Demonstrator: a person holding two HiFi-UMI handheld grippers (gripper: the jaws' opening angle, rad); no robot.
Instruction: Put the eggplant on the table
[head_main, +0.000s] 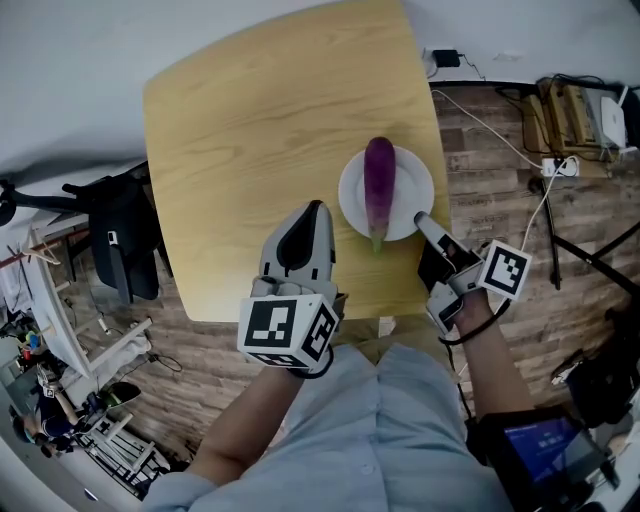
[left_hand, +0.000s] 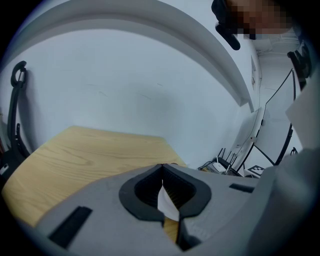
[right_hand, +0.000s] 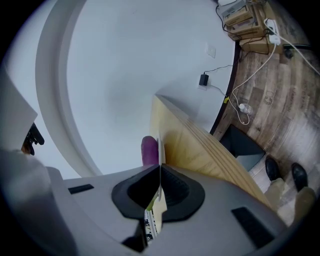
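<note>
The eggplant (head_main: 379, 188) lies on a white plate (head_main: 414, 186) on the tabletop (head_main: 250, 120). The left gripper (head_main: 318, 206) and right gripper (head_main: 420, 217) both have closed, empty jaws.

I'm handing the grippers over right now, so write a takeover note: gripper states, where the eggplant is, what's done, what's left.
Left gripper: shut, empty, over the table beside the white plate.
Right gripper: shut, empty, tip by the plate's near right rim.
Eggplant: lying on the plate, stem end toward the person.
Done: nothing yet; eggplant not gripped.
Left: open a gripper, lift the eggplant, set it on bare tabletop.
</note>
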